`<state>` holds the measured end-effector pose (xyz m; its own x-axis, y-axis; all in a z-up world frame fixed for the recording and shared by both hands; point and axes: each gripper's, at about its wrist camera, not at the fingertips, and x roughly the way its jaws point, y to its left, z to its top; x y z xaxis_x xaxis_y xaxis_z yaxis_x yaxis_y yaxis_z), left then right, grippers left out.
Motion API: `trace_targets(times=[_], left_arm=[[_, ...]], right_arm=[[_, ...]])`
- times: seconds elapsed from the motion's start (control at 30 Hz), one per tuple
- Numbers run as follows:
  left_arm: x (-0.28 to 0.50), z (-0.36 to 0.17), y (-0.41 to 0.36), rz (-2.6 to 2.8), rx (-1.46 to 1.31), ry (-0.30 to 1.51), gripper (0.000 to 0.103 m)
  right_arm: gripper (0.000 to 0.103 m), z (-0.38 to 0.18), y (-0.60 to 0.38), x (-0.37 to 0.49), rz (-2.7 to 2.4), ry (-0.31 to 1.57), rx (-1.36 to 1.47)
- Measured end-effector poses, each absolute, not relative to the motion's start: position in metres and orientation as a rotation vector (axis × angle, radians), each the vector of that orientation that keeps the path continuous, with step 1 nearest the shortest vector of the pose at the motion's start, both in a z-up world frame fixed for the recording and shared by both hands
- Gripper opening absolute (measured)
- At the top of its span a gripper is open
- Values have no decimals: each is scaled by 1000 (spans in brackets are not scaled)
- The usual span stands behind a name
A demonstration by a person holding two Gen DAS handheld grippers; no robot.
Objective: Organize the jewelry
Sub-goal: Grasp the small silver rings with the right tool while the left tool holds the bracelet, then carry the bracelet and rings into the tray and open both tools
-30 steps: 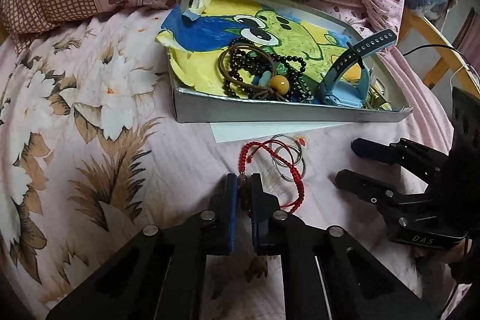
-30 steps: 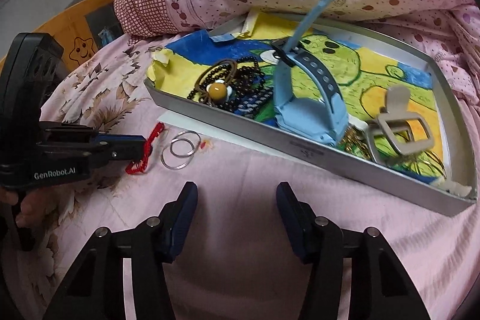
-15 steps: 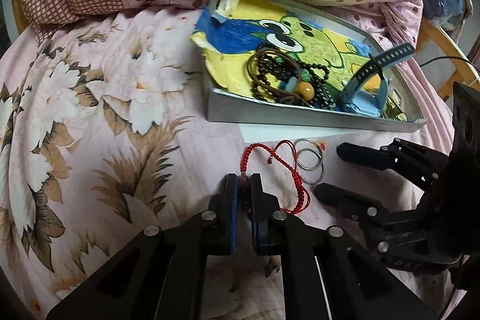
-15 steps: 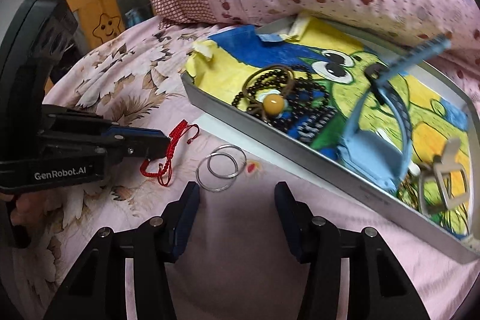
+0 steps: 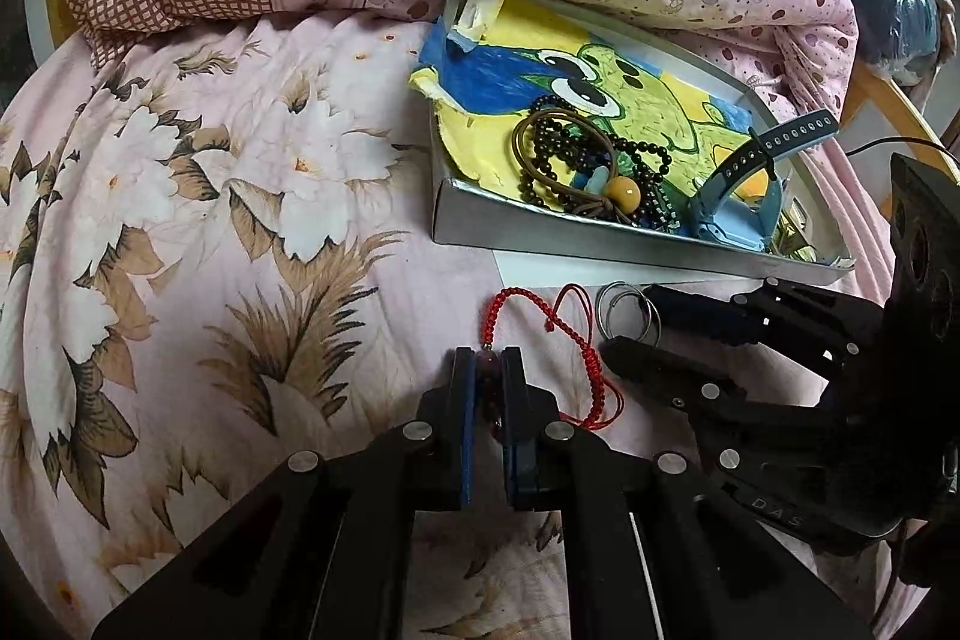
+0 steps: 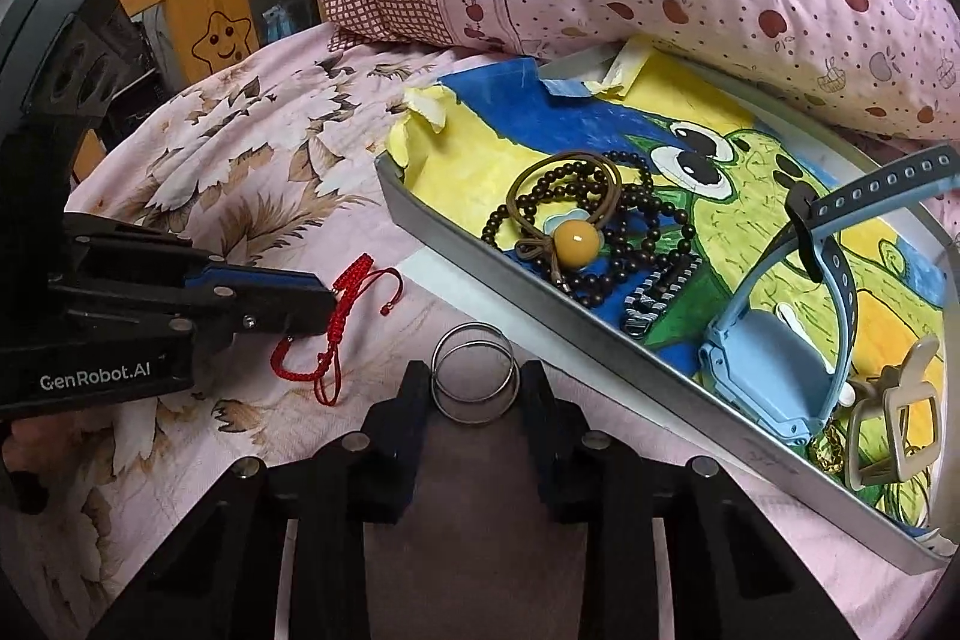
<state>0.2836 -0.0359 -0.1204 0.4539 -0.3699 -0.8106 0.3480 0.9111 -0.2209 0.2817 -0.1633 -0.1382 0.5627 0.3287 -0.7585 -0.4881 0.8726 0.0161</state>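
The left gripper (image 5: 487, 370) pinches the red cord bracelet (image 5: 564, 334) by its bead, fingers pressed tight on it, so the braided loop trails free toward 1 o'clock over the floral bedsheet (image 5: 210, 220). Gripping at the bead likely gives a firm hold where thin cord would slip. The right gripper (image 6: 474, 388) sits low with its fingers spread, one on each side of the two silver rings (image 6: 475, 376), which lie flat and overlapping on the sheet; this looks like the set-up for closing on them. The tray (image 6: 540, 316), lined with a frog drawing, lies at 1 o'clock of the rings, just beside them. It already holds dark bead strings (image 6: 606, 232), a brown cord with an amber bead (image 6: 576, 239) and a blue watch (image 6: 768, 358), so bracelet and rings are probably the last pieces outside
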Motion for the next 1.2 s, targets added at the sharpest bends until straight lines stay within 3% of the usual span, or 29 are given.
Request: trace_targets(times=[0.6, 0.93, 1.2], left_arm=[[253, -79, -58, -451, 26, 870, 6], [277, -54, -89, -450, -31, 833, 6], [307, -58, -119, -398, -55, 833, 6]], right_arm=[[29, -102, -207, 233, 442, 744, -149], [29, -55, -250, 225, 357, 609, -74], [29, -62, -286, 251, 230, 620, -6]])
